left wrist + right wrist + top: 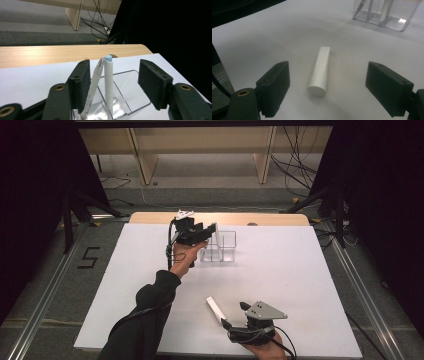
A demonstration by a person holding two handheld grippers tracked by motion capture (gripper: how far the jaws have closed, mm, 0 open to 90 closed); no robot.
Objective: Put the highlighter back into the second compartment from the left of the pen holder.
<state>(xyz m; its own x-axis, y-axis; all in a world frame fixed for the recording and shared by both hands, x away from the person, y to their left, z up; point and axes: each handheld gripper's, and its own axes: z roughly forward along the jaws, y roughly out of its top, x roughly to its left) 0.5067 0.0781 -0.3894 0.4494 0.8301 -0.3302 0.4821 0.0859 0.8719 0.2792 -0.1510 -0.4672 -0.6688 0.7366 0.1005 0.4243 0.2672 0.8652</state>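
Observation:
A clear plastic organizer (226,248) with several compartments stands at the far middle of the white table top (280,270). My left gripper (207,234) hovers at the organizer's left side, open. In the left gripper view a white pen with a blue tip (108,82) and a clear pen (93,85) stand upright in the organizer (132,100), between the jaws of my left gripper (113,72); neither pad presses on them. A white cylindrical tube (216,309) lies flat near the front edge. My right gripper (234,315) is open just behind it, and the tube (320,72) lies ahead between its jaws (329,70).
A wooden strip (220,218) runs along the table's far edge. Beyond it are floor cables (295,170) and wooden furniture legs (142,160). Dark stands flank the table on both sides. The organizer (387,15) shows at the top right of the right gripper view.

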